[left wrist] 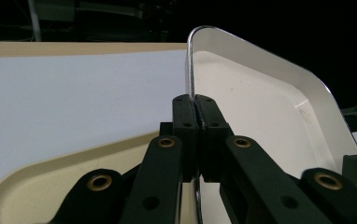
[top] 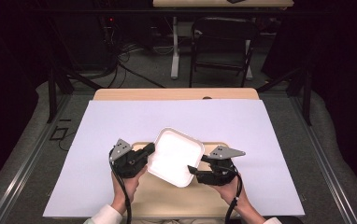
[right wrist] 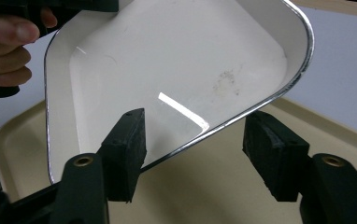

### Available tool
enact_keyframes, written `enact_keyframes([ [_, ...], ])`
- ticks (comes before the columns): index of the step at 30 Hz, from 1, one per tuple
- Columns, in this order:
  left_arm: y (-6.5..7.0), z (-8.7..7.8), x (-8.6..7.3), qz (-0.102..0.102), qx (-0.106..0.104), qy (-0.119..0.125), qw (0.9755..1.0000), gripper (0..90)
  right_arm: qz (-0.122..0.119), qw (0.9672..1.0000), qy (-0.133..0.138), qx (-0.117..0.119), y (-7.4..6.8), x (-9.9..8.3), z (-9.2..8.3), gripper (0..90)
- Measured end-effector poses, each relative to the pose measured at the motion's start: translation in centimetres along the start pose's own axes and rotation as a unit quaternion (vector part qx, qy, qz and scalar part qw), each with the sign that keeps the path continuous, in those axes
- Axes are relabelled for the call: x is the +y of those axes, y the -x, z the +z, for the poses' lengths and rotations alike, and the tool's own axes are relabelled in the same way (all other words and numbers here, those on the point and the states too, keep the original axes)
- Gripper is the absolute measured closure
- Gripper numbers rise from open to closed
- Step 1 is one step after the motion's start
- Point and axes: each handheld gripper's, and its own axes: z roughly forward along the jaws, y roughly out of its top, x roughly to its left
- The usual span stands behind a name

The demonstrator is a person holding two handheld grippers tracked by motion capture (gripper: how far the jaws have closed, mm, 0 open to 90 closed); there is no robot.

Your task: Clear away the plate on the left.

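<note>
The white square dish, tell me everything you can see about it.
The white square dish is a shallow, glossy tray with rounded corners and a thin metallic-looking rim; faint smudges mark its bottom. It is held tilted above the beige tray. The left gripper is shut on its rim. The right gripper is open, its jaws straddling the opposite edge, one jaw overlapping the rim, contact unclear. It holds nothing.

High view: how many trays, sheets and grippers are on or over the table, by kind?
White tray: 1
Beige tray: 1
White sheet: 1
Grippers: 2, left gripper, shut on the white tray's rim, and right gripper, open at its rim
Total: 5
</note>
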Motion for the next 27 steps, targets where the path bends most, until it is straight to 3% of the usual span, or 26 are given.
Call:
enact_keyframes([
  [10, 0.0, -0.1, -0.2, 0.001, -0.016, -0.02, 0.9997, 86.8, 0.003, 1.0, 0.002, -0.008, 0.4, 0.0, -0.3, 59.1],
  [27, 0.4, -0.6, -0.6, -0.006, -0.043, -0.041, 0.9982, 85.0, 0.004, 0.9999, 0.014, -0.002, 1.0, 0.2, -1.2, 68.8],
])
